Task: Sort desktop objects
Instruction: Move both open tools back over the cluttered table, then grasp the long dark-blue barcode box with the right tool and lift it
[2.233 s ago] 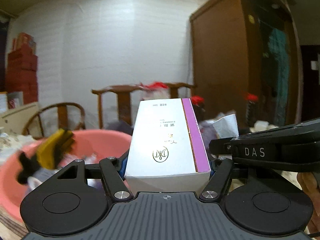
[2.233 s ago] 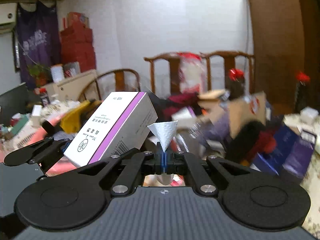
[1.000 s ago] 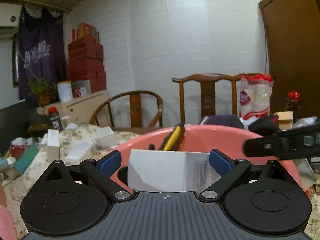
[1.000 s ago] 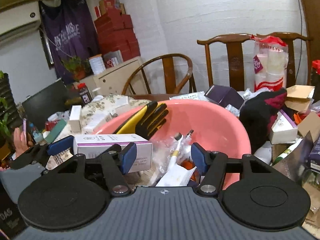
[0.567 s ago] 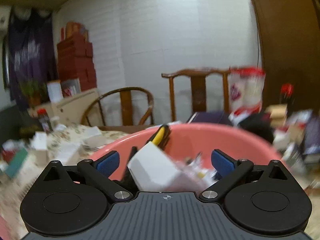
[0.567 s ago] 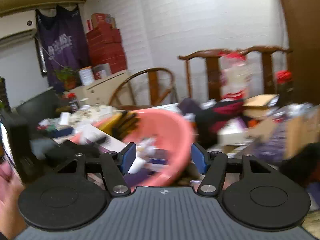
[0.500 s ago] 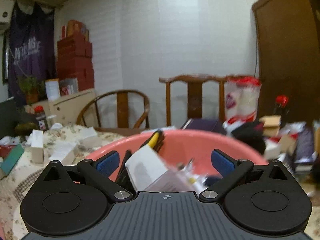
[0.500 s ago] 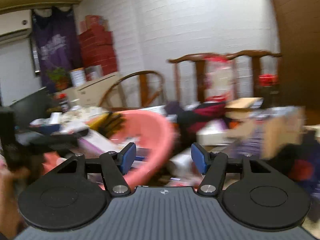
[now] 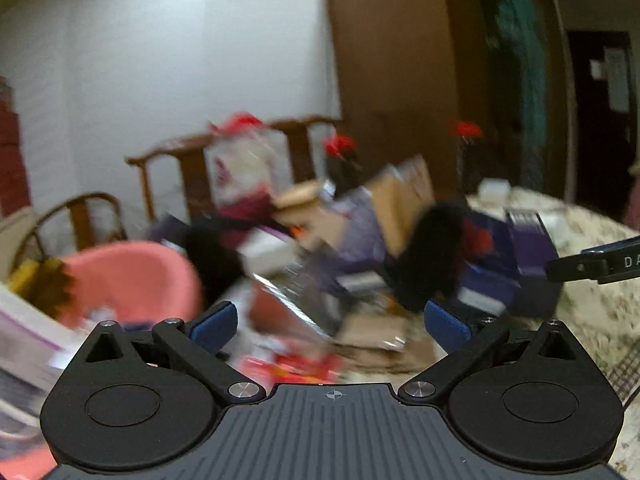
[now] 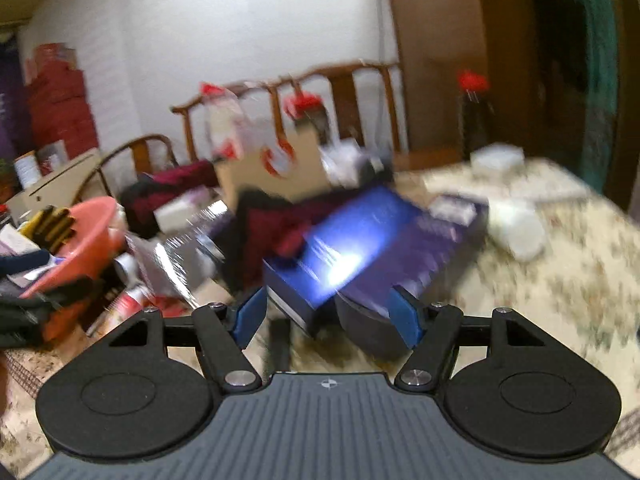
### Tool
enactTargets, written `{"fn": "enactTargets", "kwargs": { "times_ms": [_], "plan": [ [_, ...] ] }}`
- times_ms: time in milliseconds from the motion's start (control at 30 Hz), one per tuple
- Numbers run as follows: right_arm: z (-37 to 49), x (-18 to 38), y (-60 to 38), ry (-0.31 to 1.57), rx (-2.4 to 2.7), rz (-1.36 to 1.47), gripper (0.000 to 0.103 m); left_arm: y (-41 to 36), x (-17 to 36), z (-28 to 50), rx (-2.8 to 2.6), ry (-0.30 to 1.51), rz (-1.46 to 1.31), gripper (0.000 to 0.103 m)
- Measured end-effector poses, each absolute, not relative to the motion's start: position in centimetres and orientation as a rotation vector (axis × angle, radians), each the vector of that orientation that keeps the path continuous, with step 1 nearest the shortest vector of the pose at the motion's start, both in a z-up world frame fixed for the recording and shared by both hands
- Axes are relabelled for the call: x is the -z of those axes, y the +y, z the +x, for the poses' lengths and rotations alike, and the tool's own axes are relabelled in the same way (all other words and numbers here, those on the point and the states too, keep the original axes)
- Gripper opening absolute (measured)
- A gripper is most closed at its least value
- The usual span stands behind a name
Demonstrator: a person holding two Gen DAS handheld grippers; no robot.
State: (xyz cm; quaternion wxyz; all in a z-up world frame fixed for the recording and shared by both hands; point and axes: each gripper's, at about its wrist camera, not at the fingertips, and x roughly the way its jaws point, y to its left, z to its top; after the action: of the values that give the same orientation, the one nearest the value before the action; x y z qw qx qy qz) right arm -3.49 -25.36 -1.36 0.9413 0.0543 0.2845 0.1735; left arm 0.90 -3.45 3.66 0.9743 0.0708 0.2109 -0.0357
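Over the cluttered counter (image 10: 560,280), hovering with left claw (image 9: 332,322) spread wide, gripping nothing. Likewise holding right claw (image 10: 327,316) apart and unloaded, facing a glossy dark blue box (image 10: 360,240) lying on the counter just ahead of its pads. Sitting at far left in both views: pink basin (image 9: 132,276), with a yellow-and-black glove (image 10: 52,224) draping over its rim. Showing heavy motion blur across the heap of boxes and bags behind; contents not identifiable.
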Motion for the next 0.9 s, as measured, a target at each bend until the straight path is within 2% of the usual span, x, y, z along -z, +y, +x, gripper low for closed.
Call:
{"fn": "enactTargets", "kwargs": {
  "times_ms": [133,367,500,567,633,800,867,900],
  "plan": [
    [-2.9,3.1,-26.2,0.595,-0.303,0.094,0.072,-4.7,-1.1,3.2,0.101,0.509,0.098,0.103],
    [1.4,3.3,-30.6,0.678,-0.169,0.329,0.072,-6.8,-0.4,5.0,0.094,0.499,0.149,0.103],
    [3.3,3.7,-28.6,0.77,-0.167,0.359,0.071,-8.0,-0.4,6.0,0.103,0.499,0.155,0.103],
    [3.8,3.8,-27.3,0.777,-0.158,0.35,0.072,-8.2,-0.2,6.2,0.107,0.51,0.155,0.103],
    [4.2,3.7,-26.4,0.782,-0.115,0.362,0.076,-8.3,0.0,6.3,0.11,0.519,0.164,0.103],
    [4.4,3.5,-25.8,0.797,-0.102,0.384,0.075,-8.3,-0.1,6.3,0.101,0.524,0.16,0.103],
    [5.0,4.0,-26.1,0.815,-0.1,0.43,0.082,-8.4,-0.1,6.4,0.101,0.526,0.16,0.103],
    [5.7,4.3,-26.3,0.844,-0.112,0.45,0.092,-8.6,-0.1,6.4,0.101,0.527,0.158,0.103]
  ]
}}
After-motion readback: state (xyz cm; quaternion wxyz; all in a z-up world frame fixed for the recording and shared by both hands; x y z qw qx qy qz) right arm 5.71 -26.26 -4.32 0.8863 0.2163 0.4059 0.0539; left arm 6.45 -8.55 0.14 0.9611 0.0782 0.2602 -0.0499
